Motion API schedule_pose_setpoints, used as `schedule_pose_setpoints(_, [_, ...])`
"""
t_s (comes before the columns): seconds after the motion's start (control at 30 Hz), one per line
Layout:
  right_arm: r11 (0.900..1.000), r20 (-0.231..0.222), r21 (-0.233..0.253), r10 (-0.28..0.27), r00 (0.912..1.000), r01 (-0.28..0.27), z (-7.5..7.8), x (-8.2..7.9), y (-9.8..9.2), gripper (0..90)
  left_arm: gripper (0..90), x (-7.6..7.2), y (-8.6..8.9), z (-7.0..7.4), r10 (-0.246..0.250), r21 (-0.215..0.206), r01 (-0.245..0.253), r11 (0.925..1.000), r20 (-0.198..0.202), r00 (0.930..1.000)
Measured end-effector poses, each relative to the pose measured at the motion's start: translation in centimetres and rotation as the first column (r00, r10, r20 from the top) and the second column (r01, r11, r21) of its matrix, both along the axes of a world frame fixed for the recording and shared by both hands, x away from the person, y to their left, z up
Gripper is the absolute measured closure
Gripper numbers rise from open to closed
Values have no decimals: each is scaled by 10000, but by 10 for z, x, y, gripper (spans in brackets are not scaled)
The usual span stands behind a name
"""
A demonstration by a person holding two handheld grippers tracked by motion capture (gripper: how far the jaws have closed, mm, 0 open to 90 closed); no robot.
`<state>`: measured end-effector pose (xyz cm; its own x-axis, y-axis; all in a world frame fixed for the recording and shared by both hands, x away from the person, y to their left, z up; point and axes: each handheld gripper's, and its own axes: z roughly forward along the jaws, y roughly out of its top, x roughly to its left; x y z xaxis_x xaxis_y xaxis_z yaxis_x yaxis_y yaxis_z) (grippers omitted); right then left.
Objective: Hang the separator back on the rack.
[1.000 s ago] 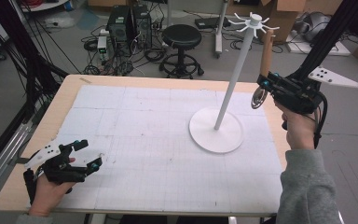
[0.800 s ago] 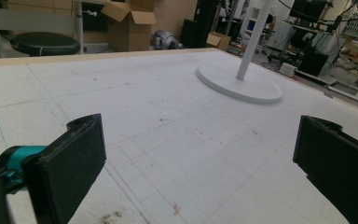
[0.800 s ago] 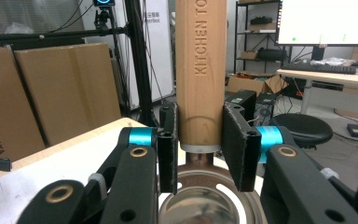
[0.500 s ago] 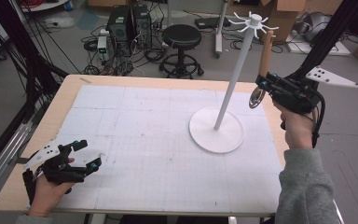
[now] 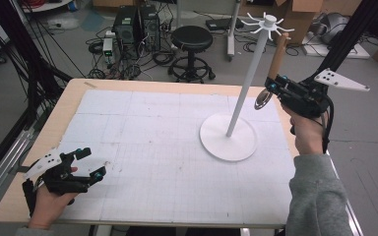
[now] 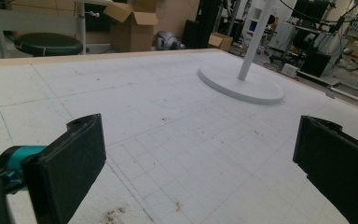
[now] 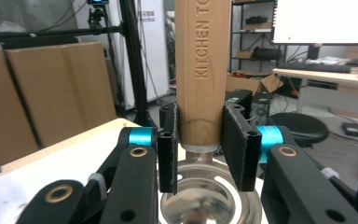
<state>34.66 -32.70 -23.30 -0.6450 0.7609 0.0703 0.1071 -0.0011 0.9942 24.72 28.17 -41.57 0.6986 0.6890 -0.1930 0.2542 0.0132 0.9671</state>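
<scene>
The right gripper (image 7: 199, 154) had its two black jaws clamped on the lower end of a wooden handle (image 7: 200, 70), just above the metal bowl (image 7: 209, 200) of what looked like a ladle or scoop. Holding it low on the handle left the top end free, which would suit hanging the utensil (image 5: 274, 69) from the stand. In the high view the right gripper (image 5: 275, 91) carried the utensil nearly upright, bowl downward, its handle top close beside the radial hooks (image 5: 268, 23) at the head of the white stand (image 5: 246, 83). Whether the handle touched a hook could not be told.

The left gripper (image 5: 88, 164) rested low over the near left corner of the table (image 5: 69, 98), its jaws spread wide with nothing between them; in its own view only the gridded mat (image 6: 168, 116) lay in the gap. Parked there, it probably kept out of the way.

The stand's round base (image 5: 228, 136) sat on the right part of the mat, near the table's right edge, so the right hand (image 5: 307, 132) worked just past that edge, above the floor. Room to the left of the pole was wide open. The hooks themselves were thin and closely set, so the final approach appeared to leave little margin.
</scene>
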Motion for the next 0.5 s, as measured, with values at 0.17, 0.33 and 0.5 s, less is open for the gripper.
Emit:
schedule_pose_setpoints(0.17, [9999,182,-79,-141,9997,142,0,-1,0,630,29,0,0,0,10,-7,-10,10000,-10,10000])
schedule_pose_setpoints(0.33, [9988,293,-46,-492,9984,494,-2,-5,-1,505,29,0,0,0,37,94,-38,9999,75,10000])
schedule_pose_setpoints(0.5, [9996,367,-58,-262,9990,264,-5,-13,-3,401,29,0,1,0,103,14,-103,9999,89,9999])
